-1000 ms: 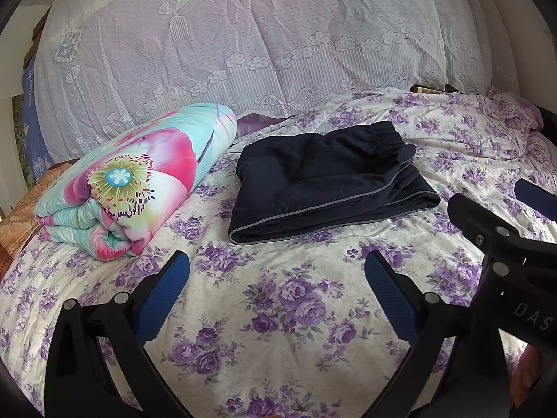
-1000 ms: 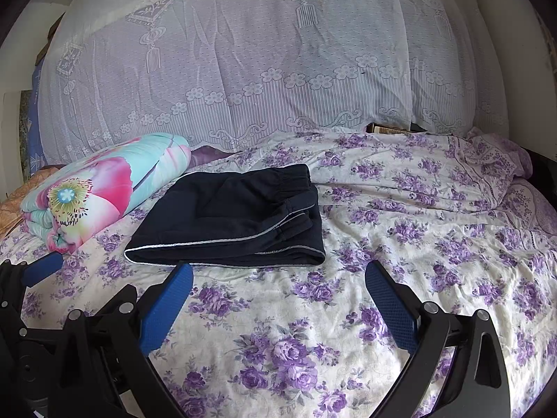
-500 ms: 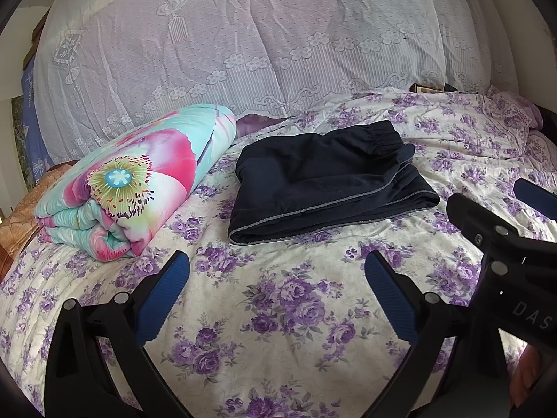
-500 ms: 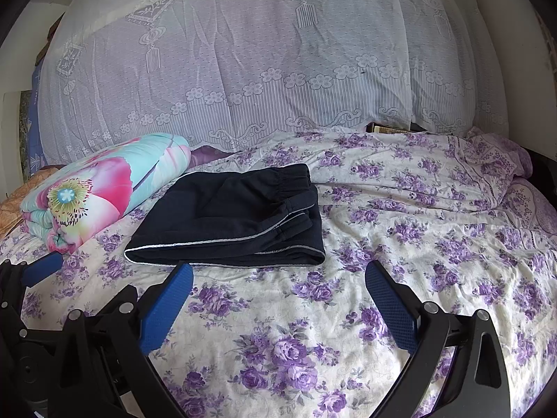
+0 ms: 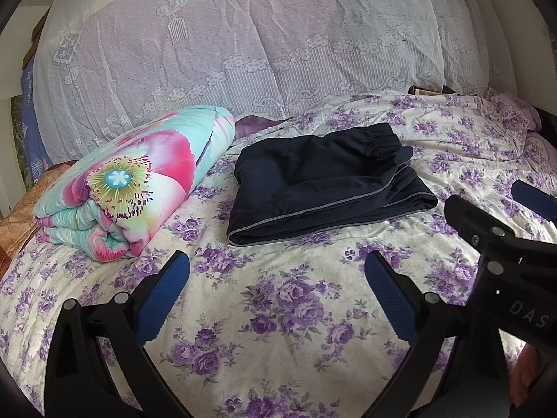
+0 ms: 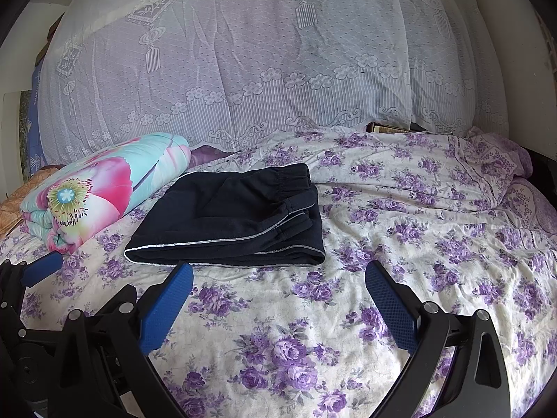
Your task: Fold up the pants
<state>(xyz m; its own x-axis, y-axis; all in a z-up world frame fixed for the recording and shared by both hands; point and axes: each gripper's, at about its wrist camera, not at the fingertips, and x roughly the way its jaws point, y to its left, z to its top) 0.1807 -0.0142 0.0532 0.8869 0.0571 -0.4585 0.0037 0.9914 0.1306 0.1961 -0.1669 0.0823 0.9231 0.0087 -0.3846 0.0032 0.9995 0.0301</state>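
Observation:
Dark navy pants [image 5: 323,181] with grey piping lie folded into a flat rectangle on the floral bedsheet [image 5: 285,306], elastic waistband at the far right. They also show in the right wrist view [image 6: 229,219]. My left gripper [image 5: 276,264] is open and empty, held above the sheet in front of the pants. My right gripper [image 6: 278,275] is open and empty, just in front of the pants' near edge. The right gripper's body shows in the left wrist view [image 5: 497,240] at the right.
A rolled floral quilt [image 5: 128,181] in pink and turquoise lies left of the pants, also in the right wrist view [image 6: 94,188]. A white lace curtain [image 5: 264,35] hangs behind the bed. Rumpled sheet [image 6: 487,174] rises at the far right.

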